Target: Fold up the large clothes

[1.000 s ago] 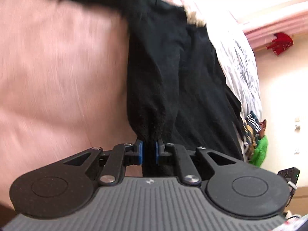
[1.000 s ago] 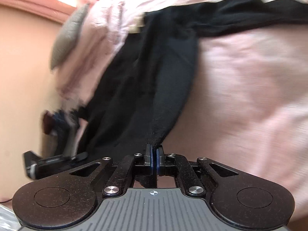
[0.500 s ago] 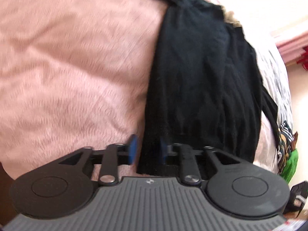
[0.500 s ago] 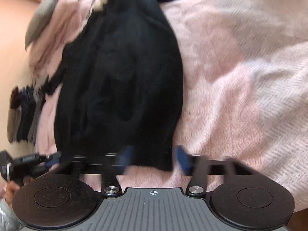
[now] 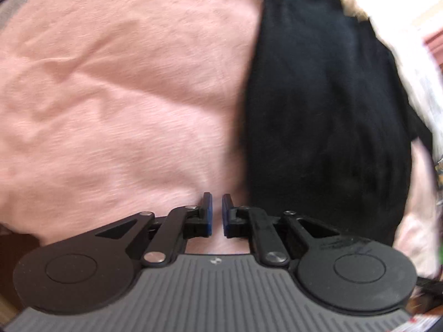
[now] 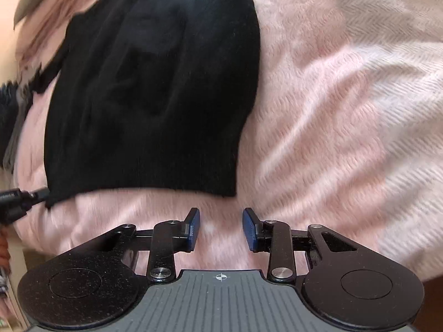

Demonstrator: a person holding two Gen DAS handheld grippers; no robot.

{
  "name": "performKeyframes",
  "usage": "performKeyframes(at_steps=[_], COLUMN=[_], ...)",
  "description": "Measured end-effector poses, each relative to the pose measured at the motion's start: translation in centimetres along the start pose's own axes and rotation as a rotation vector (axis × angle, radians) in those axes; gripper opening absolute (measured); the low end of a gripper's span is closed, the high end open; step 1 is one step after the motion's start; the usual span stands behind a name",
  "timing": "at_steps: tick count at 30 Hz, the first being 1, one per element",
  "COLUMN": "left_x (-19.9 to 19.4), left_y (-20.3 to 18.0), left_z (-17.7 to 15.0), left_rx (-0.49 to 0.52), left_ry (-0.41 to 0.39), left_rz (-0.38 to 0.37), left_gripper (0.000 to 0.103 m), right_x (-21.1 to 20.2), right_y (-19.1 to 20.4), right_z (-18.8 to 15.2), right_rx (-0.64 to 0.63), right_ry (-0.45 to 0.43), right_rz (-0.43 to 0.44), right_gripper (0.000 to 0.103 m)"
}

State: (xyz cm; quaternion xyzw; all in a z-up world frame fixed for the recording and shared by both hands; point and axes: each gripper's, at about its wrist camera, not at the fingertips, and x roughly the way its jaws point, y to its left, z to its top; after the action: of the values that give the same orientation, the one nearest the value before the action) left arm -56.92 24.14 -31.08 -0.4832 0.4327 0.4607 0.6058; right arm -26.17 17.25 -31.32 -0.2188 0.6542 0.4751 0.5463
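Blue pads on your left hand-held gripper stand a narrow gap apart with nothing between them, only pink blanket showing through. Your right hand-held gripper is spread wider, released and empty as well, hovering over the same fuzzy pink blanket. Just beyond both of them lies the black garment, folded into a compact block and flat on the blanket; its near hem sits a little ahead of your right fingertips, apart from them. In the left view the black garment lies to the right of your pads.
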Motion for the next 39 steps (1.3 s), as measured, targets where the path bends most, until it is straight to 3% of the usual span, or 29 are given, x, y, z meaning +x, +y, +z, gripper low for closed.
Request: performKeyframes(at_steps=[2,4,11,15,19,20,21,25,29,33,36,37,39], left_x=[-0.6,-1.7,-3.5,-2.3,-0.4,-0.3,-0.1,-0.2,-0.2,0.3,0.7,0.6,0.5], left_y=[-0.1,-0.4,-6.7,-11.0,-14.5,-15.2,-15.8,-17.4,-18.1,-18.8,-18.6,-18.3,-17.3], left_z=[0.8,2.3,7.3,8.8,9.4,9.3,9.3,9.2,9.3,9.6,9.8,9.8,10.1], left_rx=[0.055,0.058,0.092,0.004,-0.074,-0.081,-0.082,-0.098,-0.107,-0.103,-0.092,-0.089,-0.103], left_ry=[0.022,0.014,-0.093,-0.125,-0.135,-0.131,-0.131,-0.154,-0.157,-0.147,-0.123,-0.122,-0.128], left_rz=[0.053,0.065,-0.025,-0.066,-0.085,-0.084,-0.077,-0.055,-0.048,-0.052,-0.051,-0.04,-0.026], left_gripper=[0.008,0.008,0.01,0.01,0.012,0.012,0.012,0.012,0.012,0.012,0.012,0.013,0.015], right_x=[-1.9,-4.3,-11.5,-11.9,-8.0,-7.8,-8.1,-14.7,-19.4,-17.5,-12.7,-11.1,-10.3], right_y=[-1.9,-4.3,-15.7,-22.8,-27.3,-27.5,-27.0,-23.5,-24.3,-26.8,-28.2,-28.8,-29.5], right_z=[0.9,2.2,9.1,13.5,18.0,18.7,19.9,20.8,22.6,24.8,25.4,25.4,25.1], right_rx=[0.138,0.273,0.658,0.826,0.955,0.926,0.862,0.577,0.459,0.48,0.563,0.604,0.671], right_ry=[-0.062,-0.182,-0.653,-0.811,-0.768,-0.774,-0.784,-0.975,-1.079,-1.003,-0.86,-0.803,-0.783], right_rz=[-0.011,-0.011,0.045,0.091,0.123,0.128,0.101,0.037,0.013,-0.026,-0.128,-0.164,-0.175], right_gripper=[0.033,0.035,0.036,0.036,0.036,0.028,0.003,0.002,0.002,0.002,0.004,0.008,0.032])
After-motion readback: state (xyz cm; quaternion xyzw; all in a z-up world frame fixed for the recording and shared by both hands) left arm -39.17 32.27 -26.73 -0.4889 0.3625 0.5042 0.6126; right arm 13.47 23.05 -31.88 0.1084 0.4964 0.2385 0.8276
